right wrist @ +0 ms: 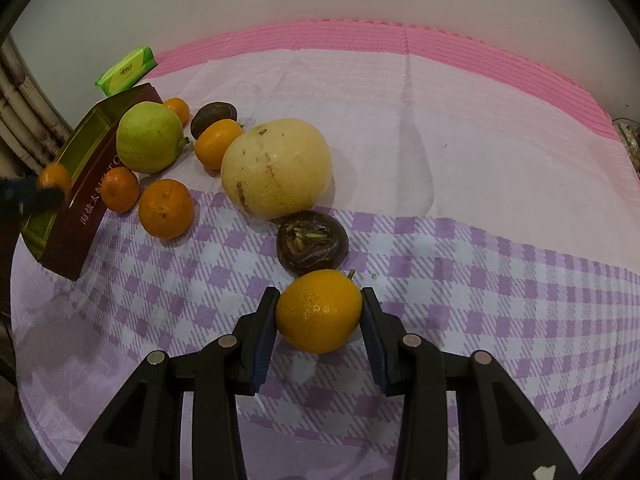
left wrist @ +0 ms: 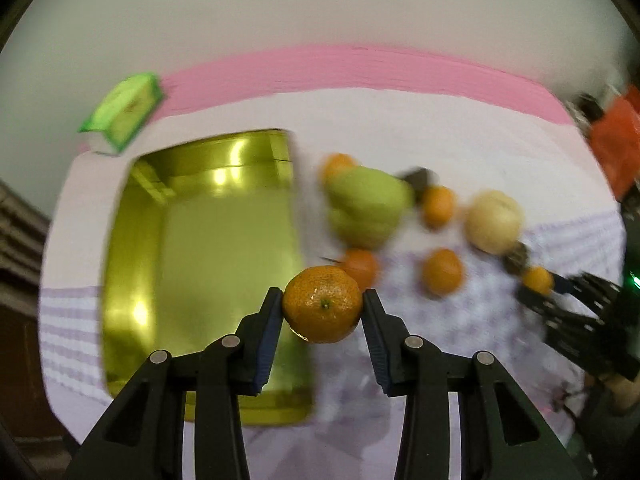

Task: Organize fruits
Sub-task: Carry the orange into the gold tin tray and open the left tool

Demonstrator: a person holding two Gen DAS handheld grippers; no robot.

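My left gripper [left wrist: 322, 304] is shut on a mandarin [left wrist: 322, 303] and holds it above the right edge of the open gold-lined box [left wrist: 200, 264]. My right gripper [right wrist: 319, 312] is shut on an orange [right wrist: 319, 311] low over the checked cloth, next to a dark brown fruit [right wrist: 312, 242]. In the right wrist view the box [right wrist: 80, 196] stands at the left, with the left gripper [right wrist: 30, 196] and its mandarin [right wrist: 54, 178] over it. A pale melon [right wrist: 276, 168], a green fruit [right wrist: 149, 138] and several mandarins [right wrist: 166, 208] lie beside the box.
A green tissue pack [right wrist: 126, 70] lies behind the box near the wall. A pink mat [right wrist: 440, 48] borders the far side of the cloth. An orange-red object [left wrist: 616, 140] stands at the far right in the left wrist view.
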